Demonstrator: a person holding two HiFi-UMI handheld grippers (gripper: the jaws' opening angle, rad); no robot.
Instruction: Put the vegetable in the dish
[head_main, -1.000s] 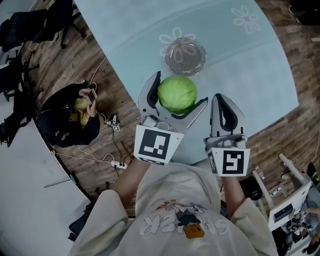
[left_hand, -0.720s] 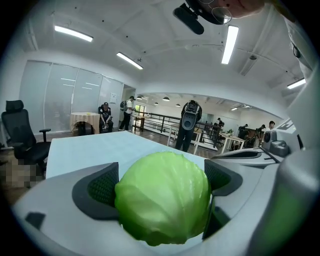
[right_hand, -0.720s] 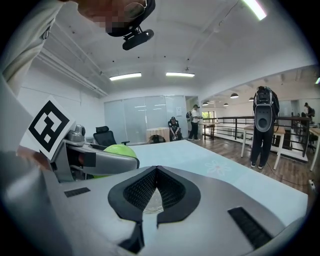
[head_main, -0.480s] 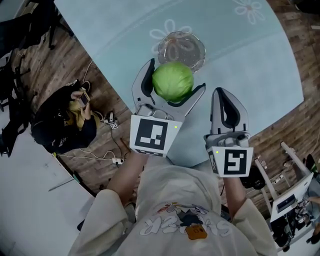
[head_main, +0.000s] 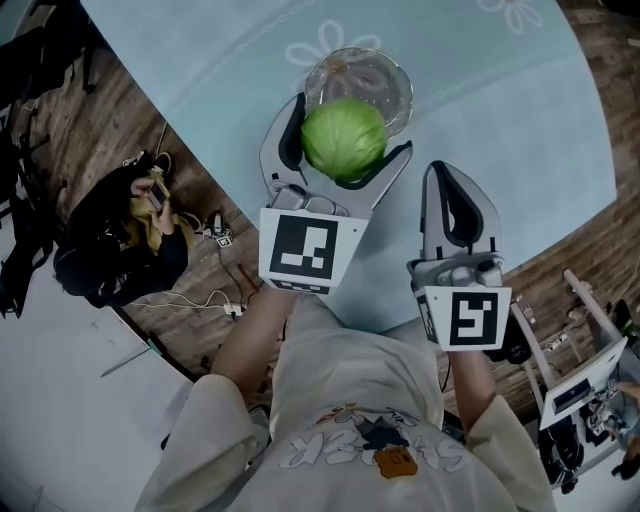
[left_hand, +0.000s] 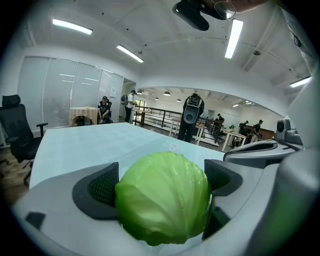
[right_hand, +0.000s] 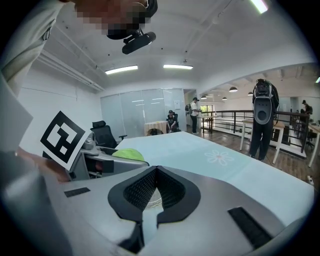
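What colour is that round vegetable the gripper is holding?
Light green: the cabbage shows clearest in the left gripper view.

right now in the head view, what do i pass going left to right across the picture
Person sitting on the floor → left gripper, shut on the cabbage → right gripper, shut and empty → white stand at the right edge.

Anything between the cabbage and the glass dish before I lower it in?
Nothing visible. The left hand-held gripper holds the cabbage at the near rim of the glass dish, and what shows of the dish looks empty.
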